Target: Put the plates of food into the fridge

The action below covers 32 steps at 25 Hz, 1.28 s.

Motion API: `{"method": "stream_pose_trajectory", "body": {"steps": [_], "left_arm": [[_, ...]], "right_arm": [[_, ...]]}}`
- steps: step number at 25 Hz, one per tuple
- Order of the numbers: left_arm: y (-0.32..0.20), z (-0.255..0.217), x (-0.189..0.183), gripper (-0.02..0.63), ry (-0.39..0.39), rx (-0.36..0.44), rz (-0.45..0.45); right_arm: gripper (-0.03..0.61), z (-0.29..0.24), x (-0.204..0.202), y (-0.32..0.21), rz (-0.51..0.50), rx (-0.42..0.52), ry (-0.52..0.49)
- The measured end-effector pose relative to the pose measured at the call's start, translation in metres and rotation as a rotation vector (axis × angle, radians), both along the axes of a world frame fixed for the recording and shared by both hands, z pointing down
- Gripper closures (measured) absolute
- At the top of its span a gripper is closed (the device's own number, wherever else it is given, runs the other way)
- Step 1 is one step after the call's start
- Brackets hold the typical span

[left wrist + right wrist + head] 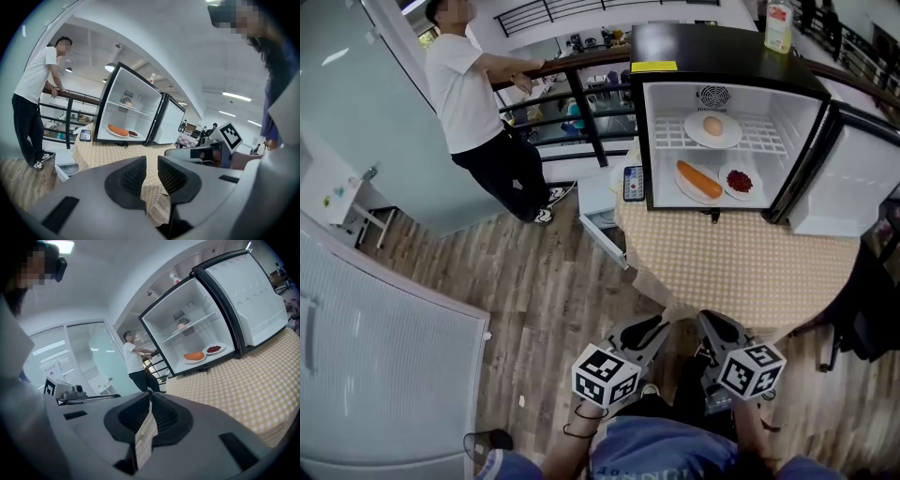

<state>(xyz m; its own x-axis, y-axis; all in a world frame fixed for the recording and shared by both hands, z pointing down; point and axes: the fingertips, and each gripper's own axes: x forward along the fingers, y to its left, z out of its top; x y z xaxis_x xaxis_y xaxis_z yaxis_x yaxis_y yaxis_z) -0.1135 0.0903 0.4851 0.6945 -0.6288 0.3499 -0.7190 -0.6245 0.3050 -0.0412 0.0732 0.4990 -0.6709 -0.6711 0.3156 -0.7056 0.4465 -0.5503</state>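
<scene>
A small black fridge [727, 56] stands open on the round table with the checked cloth [741, 267]. Its upper shelf carries a plate with a pale round piece of food [712, 128]. On the fridge floor sit a plate with a long orange piece [699, 180] and a small plate of red food [739, 182]; both also show as the orange plate [117, 131] and the red plate [214, 349]. My left gripper [649, 330] [151, 171] is open and empty, short of the table's near edge. My right gripper [712, 326] [150, 401] hangs beside it, its jaws together on nothing.
The fridge door [853, 178] swings out to the right. A phone [634, 183] lies on the table left of the fridge, and a bottle [778, 26] stands on top. A person in a white shirt [473, 94] leans on a railing at the back left. Glass partitions line the left.
</scene>
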Motion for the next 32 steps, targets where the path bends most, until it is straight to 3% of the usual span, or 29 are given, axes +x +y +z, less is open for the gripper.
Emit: {"method": "stream_pose_trajectory", "body": {"steps": [12, 23, 32], "left_arm": [[0.079, -0.007, -0.013, 0.528, 0.048, 0.025, 0.054], [0.115, -0.018, 0.014, 0.528, 0.075, 0.070, 0.143], [0.129, -0.019, 0.035, 0.528, 0.079, 0.074, 0.206]], "right_arm": [[0.551, -0.002, -0.012, 0.094, 0.023, 0.044, 0.067], [0.551, -0.014, -0.003, 0.137, 0.047, 0.116, 0.123], [0.551, -0.014, 0.024, 0.154, 0.132, 0.123, 0.116]]}}
